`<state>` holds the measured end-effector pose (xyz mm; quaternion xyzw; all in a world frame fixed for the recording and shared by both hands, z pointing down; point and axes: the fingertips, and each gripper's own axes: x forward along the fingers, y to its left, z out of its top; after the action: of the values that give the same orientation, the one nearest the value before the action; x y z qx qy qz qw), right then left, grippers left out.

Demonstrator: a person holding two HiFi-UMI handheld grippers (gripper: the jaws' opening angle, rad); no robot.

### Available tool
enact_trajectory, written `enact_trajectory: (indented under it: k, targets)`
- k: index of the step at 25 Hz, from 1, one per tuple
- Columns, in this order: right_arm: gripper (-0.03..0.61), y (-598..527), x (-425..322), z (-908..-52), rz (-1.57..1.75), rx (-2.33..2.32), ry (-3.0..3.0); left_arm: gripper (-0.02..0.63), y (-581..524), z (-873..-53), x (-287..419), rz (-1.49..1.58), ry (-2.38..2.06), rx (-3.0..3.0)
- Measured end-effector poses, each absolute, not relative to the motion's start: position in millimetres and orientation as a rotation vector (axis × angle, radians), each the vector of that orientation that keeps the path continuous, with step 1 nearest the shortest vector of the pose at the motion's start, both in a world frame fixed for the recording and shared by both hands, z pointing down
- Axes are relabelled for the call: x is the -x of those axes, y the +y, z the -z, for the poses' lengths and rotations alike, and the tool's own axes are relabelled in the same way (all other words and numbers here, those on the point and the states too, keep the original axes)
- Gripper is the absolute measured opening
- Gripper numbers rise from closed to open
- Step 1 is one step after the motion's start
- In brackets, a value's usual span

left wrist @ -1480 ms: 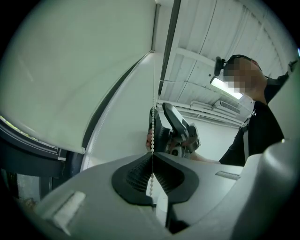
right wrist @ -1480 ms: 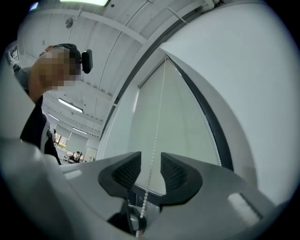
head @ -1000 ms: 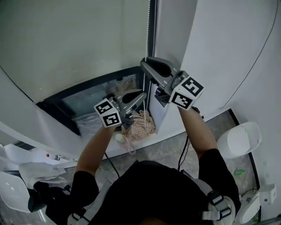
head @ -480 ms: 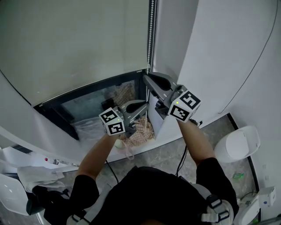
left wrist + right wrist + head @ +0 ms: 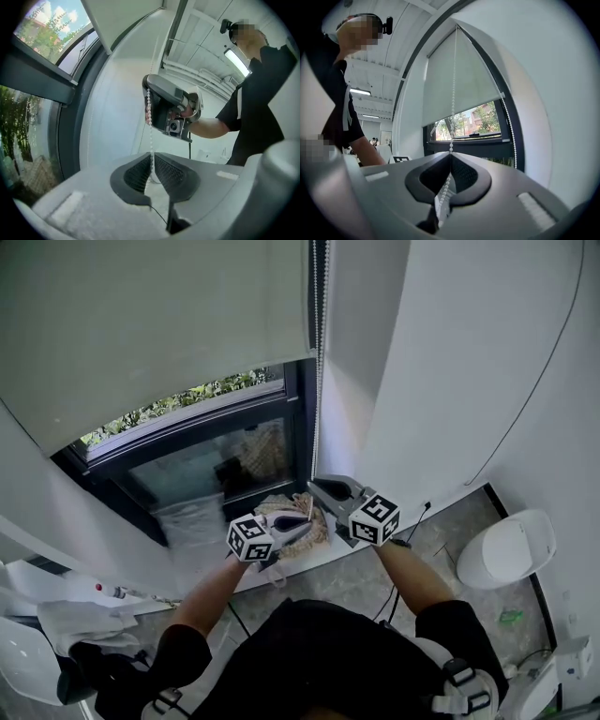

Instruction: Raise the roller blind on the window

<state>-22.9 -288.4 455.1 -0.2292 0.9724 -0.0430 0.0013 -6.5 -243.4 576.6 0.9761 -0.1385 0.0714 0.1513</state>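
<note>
1. Pale grey roller blind [image 5: 159,324] covers the upper part of the window [image 5: 216,460]; below its hem a band of bare glass shows greenery outside
2. White bead chain [image 5: 317,381] hangs down the window's right edge, beside the white wall [image 5: 450,381]
3. The right gripper [image 5: 319,487] has its fingers pressed together on the bead chain
4. The left gripper [image 5: 302,520], just below the right one, pinches the same chain lower down; its fingers have just eased slightly wider, with the beads clamped between them
5. Both grippers sit low, near the window's bottom edge
</note>
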Motion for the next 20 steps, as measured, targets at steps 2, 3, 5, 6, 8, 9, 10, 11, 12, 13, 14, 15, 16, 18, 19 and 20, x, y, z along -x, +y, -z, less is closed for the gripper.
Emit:
enact_trajectory:
  k: [2, 3, 5, 6, 8, 9, 10, 11, 12, 13, 14, 15, 16, 18, 19, 20]
  targets:
    - [0.006, -288.4, 22.8, -452.7, 0.106, 0.724, 3.065, 0.093, -245.1, -566.7, 13.0, -0.205, -0.395, -2.821]
    - [0.006, -288.4, 23.2, -451.7, 0.092, 0.723, 3.074, 0.11, -248.5, -559.5, 18.4, -0.197, -0.405, -2.831]
    - [0.006, -287.9, 22.9, -450.9, 0.092, 0.719, 3.077, 0.13, -258.5, -539.9, 31.6, -0.147, -0.444, -2.844]
    - [0.006, -287.4, 22.5, -450.7, 0.1, 0.717, 3.073, 0.13, -264.1, -526.2, 38.1, -0.105, -0.466, -2.853]
    - [0.006, -286.3, 23.1, -450.6, 0.114, 0.709, 3.065, 0.13, -275.4, -487.5, 47.5, 0.011, -0.506, -2.887]
    - [0.006, -286.0, 23.8, -450.6, 0.117, 0.706, 3.063, 0.13, -280.8, -462.4, 49.7, 0.086, -0.519, -2.908]
    - [0.006, -285.9, 24.5, -450.6, 0.118, 0.705, 3.063, 0.13, -285.7, -434.7, 50.3, 0.166, -0.528, -2.929]
    - [0.006, -285.7, 25.0, -450.6, 0.117, 0.704, 3.064, 0.13, -289.8, -406.0, 49.5, 0.243, -0.534, -2.945]
    - [0.006, -285.4, 25.3, -450.7, 0.113, 0.705, 3.069, 0.13, -292.8, -378.7, 47.7, 0.309, -0.535, -2.957]
    - [0.006, -285.1, 25.5, -450.9, 0.108, 0.705, 3.074, 0.13, -295.1, -354.6, 44.8, 0.362, -0.524, -2.968]
    - [0.006, -285.0, 25.7, -450.8, 0.104, 0.705, 3.079, 0.13, -296.5, -334.6, 41.0, 0.401, -0.501, -2.98]
    - [0.006, -285.2, 25.7, -450.5, 0.102, 0.704, 3.083, 0.13, -297.5, -318.2, 36.6, 0.43, -0.472, -2.994]
    - [0.006, -285.3, 25.5, -450.1, 0.103, 0.704, 3.084, 0.13, -298.2, -305.0, 32.2, 0.452, -0.443, -3.005]
    - [0.006, -284.6, 24.7, -450.0, 0.112, 0.707, 3.08, 0.13, -299.3, -286.4, 25.9, 0.5, -0.395, -3.002]
    - [0.006, -283.4, 24.7, -450.6, 0.118, 0.707, 3.076, 0.13, -299.2, -279.9, 24.2, 0.525, -0.372, -2.989]
    - [0.006, -282.0, 25.1, -451.2, 0.123, 0.705, 3.074, 0.13, -298.7, -274.7, 23.1, 0.546, -0.353, -2.979]
